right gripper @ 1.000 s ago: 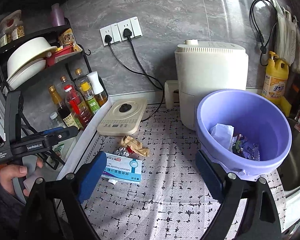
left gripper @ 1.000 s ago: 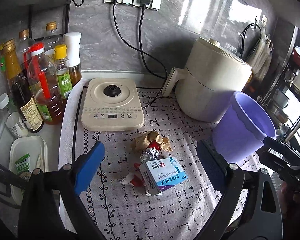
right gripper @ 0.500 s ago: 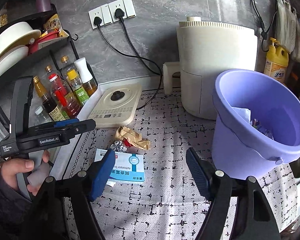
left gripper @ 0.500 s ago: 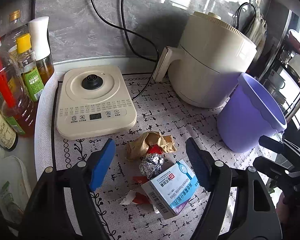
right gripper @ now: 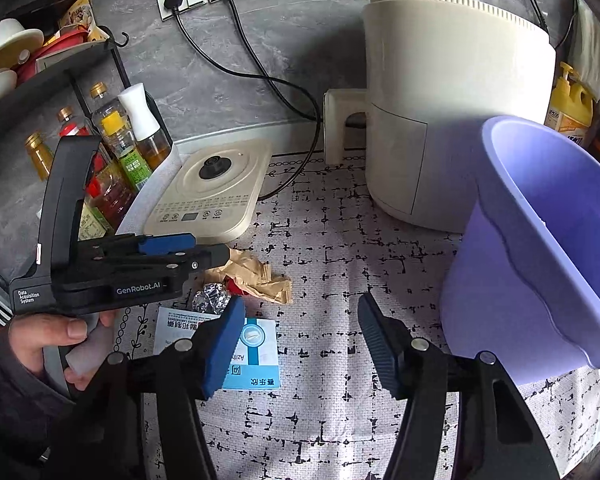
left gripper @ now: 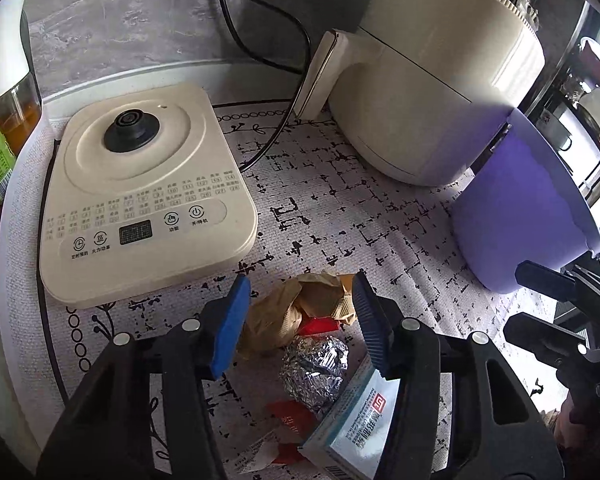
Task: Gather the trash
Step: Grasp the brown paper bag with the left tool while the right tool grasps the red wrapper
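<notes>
A crumpled brown paper wrapper lies on the patterned mat, with a foil ball, red wrapper scraps and a blue-and-white medicine box beside it. My left gripper is open and low, its blue pads on either side of the brown paper. The same pile shows in the right wrist view: paper, foil, box. My right gripper is open and empty over the mat, left of the purple bucket.
A cream induction base stands at the left and a cream air fryer at the back right, with power cords behind. Oil and sauce bottles and a dish rack stand at the far left. The purple bucket sits at the right.
My left gripper has moved forward and down onto the trash pile and narrowed around the brown paper. My right gripper has dropped lower and closer to the mat, left of the bucket.
</notes>
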`<state>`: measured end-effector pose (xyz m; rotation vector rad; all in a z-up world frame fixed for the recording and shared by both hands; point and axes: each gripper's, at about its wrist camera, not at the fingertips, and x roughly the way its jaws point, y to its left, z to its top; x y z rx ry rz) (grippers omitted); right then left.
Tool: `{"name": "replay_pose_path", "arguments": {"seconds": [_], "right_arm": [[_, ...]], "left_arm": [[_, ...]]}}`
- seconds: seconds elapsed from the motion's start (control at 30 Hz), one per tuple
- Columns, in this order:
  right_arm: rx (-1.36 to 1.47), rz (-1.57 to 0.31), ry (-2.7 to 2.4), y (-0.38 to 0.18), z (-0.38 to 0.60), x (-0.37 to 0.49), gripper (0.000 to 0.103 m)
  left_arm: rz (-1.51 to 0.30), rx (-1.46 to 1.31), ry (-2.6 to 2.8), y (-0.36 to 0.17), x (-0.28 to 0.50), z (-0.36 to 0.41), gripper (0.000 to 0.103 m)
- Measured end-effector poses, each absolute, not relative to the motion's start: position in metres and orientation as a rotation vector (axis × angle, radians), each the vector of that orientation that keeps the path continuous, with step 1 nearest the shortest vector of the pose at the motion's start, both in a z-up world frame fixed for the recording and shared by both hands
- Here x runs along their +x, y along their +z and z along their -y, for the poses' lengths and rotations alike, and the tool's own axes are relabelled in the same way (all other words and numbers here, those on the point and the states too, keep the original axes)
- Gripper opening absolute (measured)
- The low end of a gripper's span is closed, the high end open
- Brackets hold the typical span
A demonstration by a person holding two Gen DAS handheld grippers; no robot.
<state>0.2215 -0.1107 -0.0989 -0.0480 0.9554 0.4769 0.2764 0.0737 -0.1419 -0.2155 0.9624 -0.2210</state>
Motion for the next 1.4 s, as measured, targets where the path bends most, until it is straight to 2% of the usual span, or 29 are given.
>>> {"name": "replay_pose_path", "arguments": {"seconds": [0.07, 0.17, 0.47, 0.73, 0.97, 1.1, 1.23, 1.4], "right_arm": [[-0.050, -0.965, 0.475, -0.103, 0.109, 0.225, 0.058], [-0.059, -0.974, 0.471, -0.108, 0.105, 0.228, 0.058], [-0.063, -0.978, 0.487, -0.112, 0.099, 0.230, 0.058], [-0.071, -0.979, 0.540, -0.114, 0.086, 0.234, 0.057], [-0.054, -1.026, 0.626, -0.126, 0.065, 0.253, 0.036], [-0.057, -1.062, 0.673, -0.135, 0.048, 0.266, 0.030], [-0.067, -1.086, 0.720, -0.142, 0.030, 0.276, 0.028], [-0.062, -1.147, 0.752, -0.160, 0.016, 0.286, 0.016]], "left_arm": [[-0.974, -0.228, -0.238, -0.146, 0.280, -0.075, 0.032], [-0.955, -0.231, -0.243, -0.143, 0.280, -0.075, 0.024], [-0.853, -0.346, -0.238, -0.110, 0.258, -0.099, 0.022], [-0.822, -0.307, -0.110, -0.104, 0.247, -0.118, 0.022], [-0.811, -0.302, -0.032, -0.107, 0.244, -0.139, 0.022], [-0.817, -0.309, -0.015, -0.111, 0.247, -0.148, 0.022], [-0.828, -0.311, -0.009, -0.115, 0.251, -0.152, 0.022], [-0.828, -0.318, -0.005, -0.115, 0.253, -0.154, 0.022]]}}
